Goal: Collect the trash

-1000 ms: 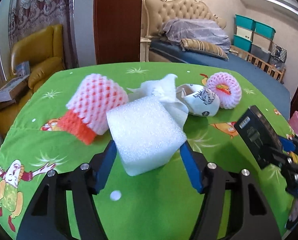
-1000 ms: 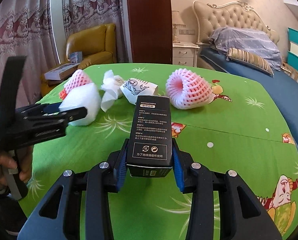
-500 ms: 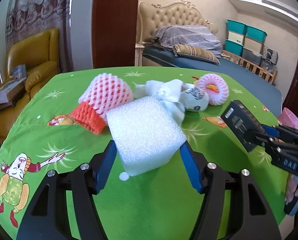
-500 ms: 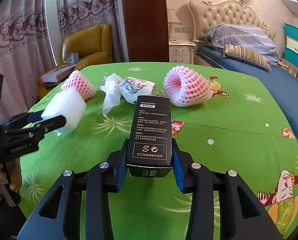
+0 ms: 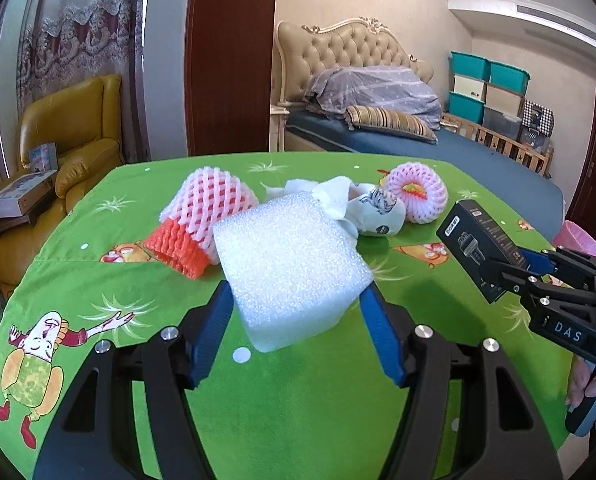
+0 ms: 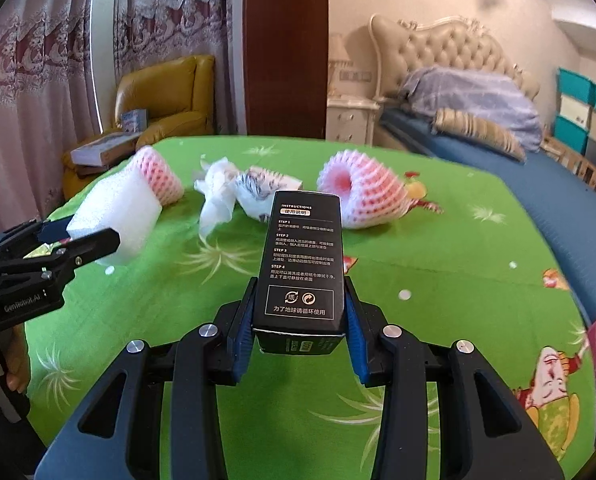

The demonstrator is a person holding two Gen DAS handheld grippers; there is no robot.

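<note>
My left gripper (image 5: 296, 304) is shut on a white foam block (image 5: 290, 264), held above the green tablecloth (image 5: 306, 408). My right gripper (image 6: 298, 312) is shut on a black instruction box (image 6: 302, 264); the box (image 5: 478, 248) also shows at the right of the left wrist view. On the table behind lie a pink-and-orange foam net (image 5: 202, 216), crumpled white tissue (image 5: 330, 194), a printed paper wrapper (image 5: 378, 216) and a second pink foam net (image 5: 418, 196).
A pink bag (image 5: 582, 236) shows past the table's right edge. A yellow armchair (image 5: 66, 144) with books stands left, a bed (image 5: 418, 140) behind. A hand (image 5: 590, 380) holds the right gripper's handle.
The left gripper drew back with the foam block, so the table litter looks farther away. The right gripper with its box has come into fuller view at right.
</note>
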